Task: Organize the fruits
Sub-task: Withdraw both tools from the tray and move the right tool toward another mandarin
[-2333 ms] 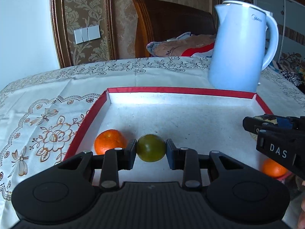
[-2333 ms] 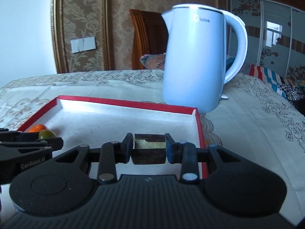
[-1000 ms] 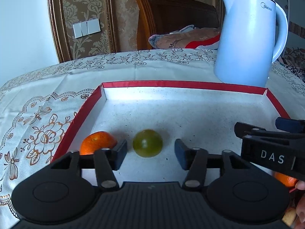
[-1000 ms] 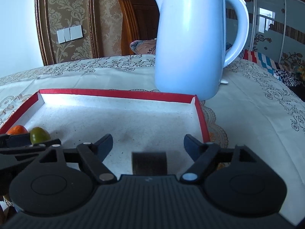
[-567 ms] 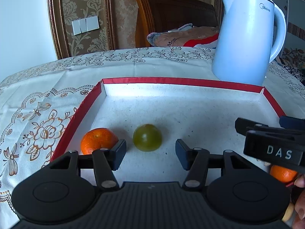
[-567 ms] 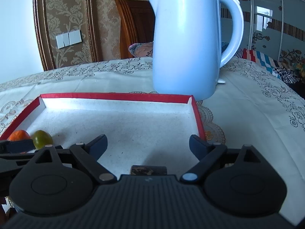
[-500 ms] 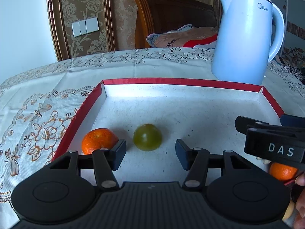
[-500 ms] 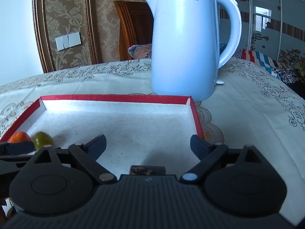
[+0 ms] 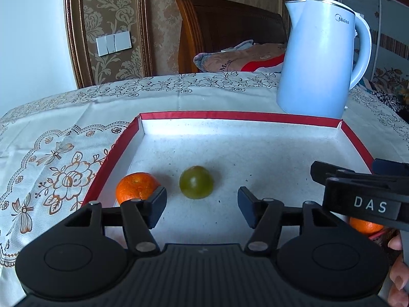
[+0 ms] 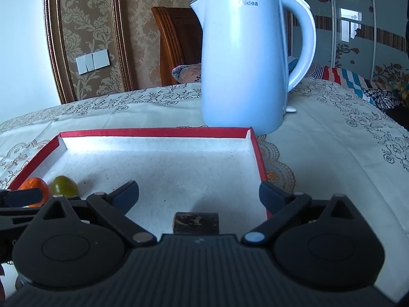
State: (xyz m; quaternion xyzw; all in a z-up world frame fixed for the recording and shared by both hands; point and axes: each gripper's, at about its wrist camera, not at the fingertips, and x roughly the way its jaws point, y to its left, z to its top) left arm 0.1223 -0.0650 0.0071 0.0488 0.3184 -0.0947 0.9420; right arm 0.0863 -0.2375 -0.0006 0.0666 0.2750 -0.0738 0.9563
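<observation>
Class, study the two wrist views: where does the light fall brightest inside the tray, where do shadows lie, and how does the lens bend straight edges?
Left wrist view: the tray glows brightest along its far inner wall; the green fruit shows a soft highlight; the wall frame bows. Right wrist view: a dim shadow lies on the tray floor behind the dark block; the kettle looms large, its sides bulging.

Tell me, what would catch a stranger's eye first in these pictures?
Probably the tall pale blue kettle, standing on the patterned tablecloth just behind the red-rimmed tray. Next, the bright fruit on the tray's white floor near its left wall: an orange mandarin with a green fruit beside it, just ahead of the open left tool. The right tool is open too, above a small dark block.
</observation>
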